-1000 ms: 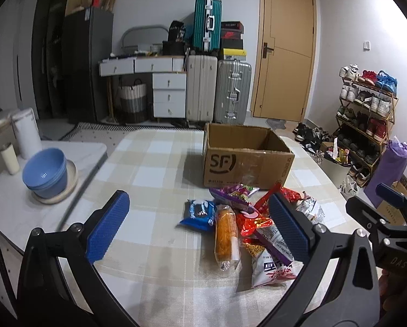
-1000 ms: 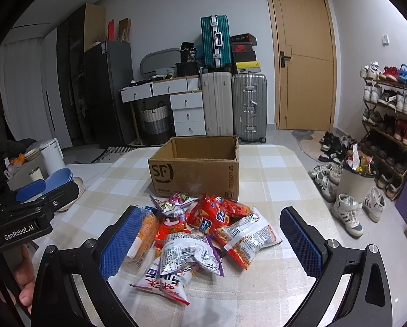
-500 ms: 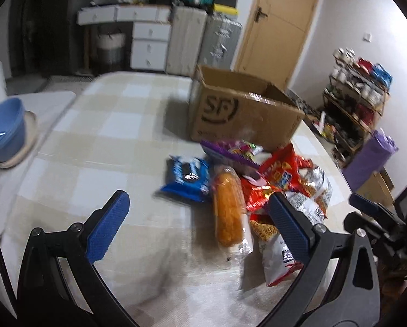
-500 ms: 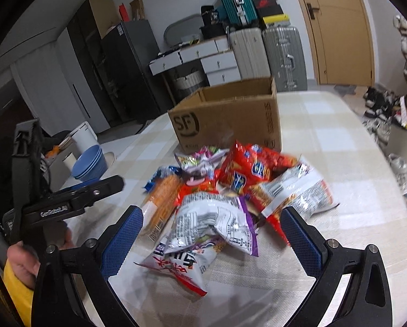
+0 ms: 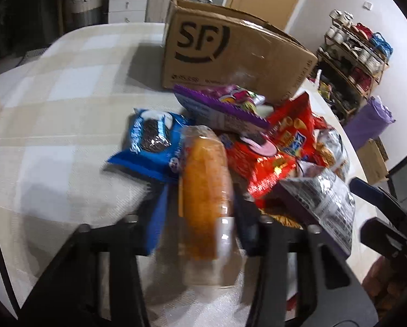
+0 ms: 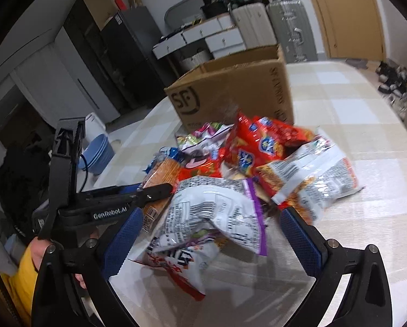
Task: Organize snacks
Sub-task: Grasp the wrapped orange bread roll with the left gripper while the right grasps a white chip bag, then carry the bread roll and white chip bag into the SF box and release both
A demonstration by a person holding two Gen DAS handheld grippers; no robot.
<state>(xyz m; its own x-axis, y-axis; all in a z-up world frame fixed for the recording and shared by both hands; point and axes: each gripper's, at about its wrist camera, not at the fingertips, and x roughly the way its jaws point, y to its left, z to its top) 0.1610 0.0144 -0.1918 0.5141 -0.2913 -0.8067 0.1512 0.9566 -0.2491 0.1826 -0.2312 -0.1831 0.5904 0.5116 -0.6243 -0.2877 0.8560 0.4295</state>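
Note:
A pile of snack bags lies on the checked tablecloth in front of an open SF cardboard box (image 5: 230, 46). My left gripper (image 5: 200, 207) has its jaws closed in on an orange bread roll in clear wrap (image 5: 204, 188); it also shows in the right wrist view (image 6: 162, 174). Beside it lie a blue Oreo pack (image 5: 151, 144), a purple pack (image 5: 225, 106) and red chip bags (image 5: 285, 136). My right gripper (image 6: 206, 229) is open around a grey-white bag with purple trim (image 6: 211, 212), not touching it.
The box (image 6: 230, 90) stands at the back of the pile. Blue bowls (image 6: 97, 152) sit at the table's left. A shoe rack (image 5: 361, 46) and a purple bag (image 5: 369, 122) stand to the right of the table. Suitcases and drawers line the far wall.
Both grippers moved forward and down to the pile. My left jaws closed from wide open onto the bread roll. My right gripper stayed open and came over the grey-white bag.

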